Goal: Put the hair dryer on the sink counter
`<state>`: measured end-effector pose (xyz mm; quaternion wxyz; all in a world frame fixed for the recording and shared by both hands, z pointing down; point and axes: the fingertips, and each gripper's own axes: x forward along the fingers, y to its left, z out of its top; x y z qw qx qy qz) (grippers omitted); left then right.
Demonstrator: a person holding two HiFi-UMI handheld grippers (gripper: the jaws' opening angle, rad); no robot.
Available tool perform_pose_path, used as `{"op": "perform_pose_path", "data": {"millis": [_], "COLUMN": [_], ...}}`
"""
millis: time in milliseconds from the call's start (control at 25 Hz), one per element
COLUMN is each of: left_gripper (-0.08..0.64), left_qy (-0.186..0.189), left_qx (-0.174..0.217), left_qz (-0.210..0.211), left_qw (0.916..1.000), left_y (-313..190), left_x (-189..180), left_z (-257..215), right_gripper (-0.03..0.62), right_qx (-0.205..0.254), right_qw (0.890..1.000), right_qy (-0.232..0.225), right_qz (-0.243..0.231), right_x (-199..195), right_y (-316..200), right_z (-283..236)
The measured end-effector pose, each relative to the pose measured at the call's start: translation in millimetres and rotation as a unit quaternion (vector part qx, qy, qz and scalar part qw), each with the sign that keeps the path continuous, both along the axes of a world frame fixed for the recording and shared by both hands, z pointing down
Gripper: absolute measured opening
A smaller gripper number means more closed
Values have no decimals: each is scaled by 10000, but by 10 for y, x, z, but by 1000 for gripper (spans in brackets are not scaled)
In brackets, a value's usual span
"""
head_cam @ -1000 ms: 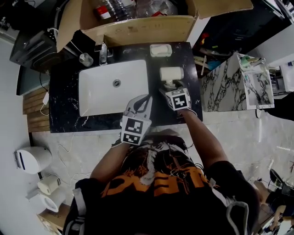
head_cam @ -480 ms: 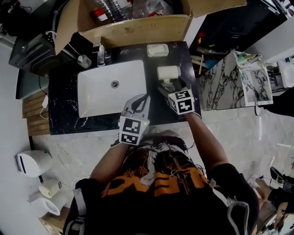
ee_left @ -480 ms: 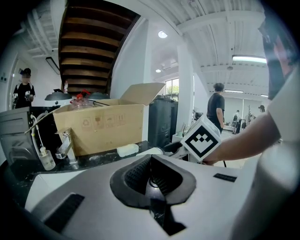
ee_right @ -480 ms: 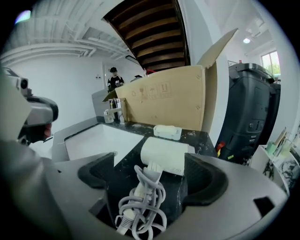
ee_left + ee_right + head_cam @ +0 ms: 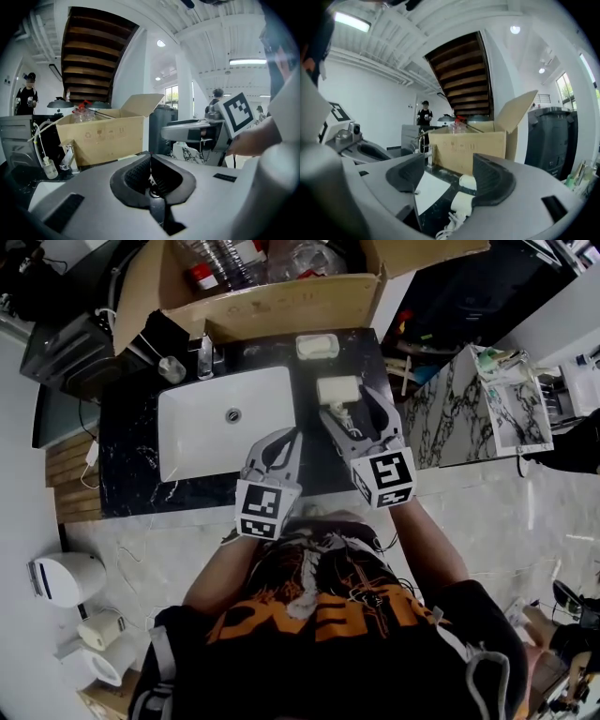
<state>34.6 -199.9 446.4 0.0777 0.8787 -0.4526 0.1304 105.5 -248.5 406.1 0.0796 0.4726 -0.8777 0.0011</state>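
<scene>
The cream hair dryer point(image 5: 337, 390) lies on the black sink counter point(image 5: 131, 451), right of the white basin point(image 5: 225, 423), its cord coiled at its near end. My right gripper point(image 5: 354, 407) hangs above it, open; its jaws have just been closing a little with nothing between them. In the right gripper view the hair dryer point(image 5: 461, 204) shows below and beyond the right gripper point(image 5: 445, 176), apart from its pads. Over the counter's front edge my left gripper point(image 5: 286, 439) is shut and empty. In its own view the left gripper point(image 5: 150, 161) has its pads together.
An open cardboard box point(image 5: 281, 296) with bottles stands behind the counter. A faucet point(image 5: 206, 352), a small bottle point(image 5: 171, 368) and a white soap dish point(image 5: 317, 346) line the counter's back. A marble-patterned cabinet point(image 5: 459, 418) stands to the right.
My right gripper has lifted well up from the hair dryer, which stays on the counter. The left gripper has risen slightly.
</scene>
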Motion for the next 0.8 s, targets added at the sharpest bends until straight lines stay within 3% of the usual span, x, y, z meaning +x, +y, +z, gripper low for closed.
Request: {"op": "perform_pose_path", "data": {"millis": [120, 440, 600, 800], "left_gripper": [21, 21, 21, 21], "left_qy": [126, 726, 1027, 954], "left_qx": [195, 1014, 1183, 1386], "left_qz": [-5, 8, 46, 158], "left_qw": [9997, 9922, 9876, 9856], "left_y": [36, 154, 233, 304], "left_x": [14, 14, 47, 85], "left_z": [-212, -1084, -1366, -1476], "right_gripper": [278, 169, 123, 21], "right_qx": [477, 1064, 1011, 788], "right_qw": [9988, 9919, 9930, 9951], "right_qy": [-64, -631, -542, -518], "right_qz": [-101, -272, -290, -290], "right_x": [-49, -151, -99, -64], "right_y": [136, 493, 643, 699], "right_z": [-348, -980, -1012, -1013]}}
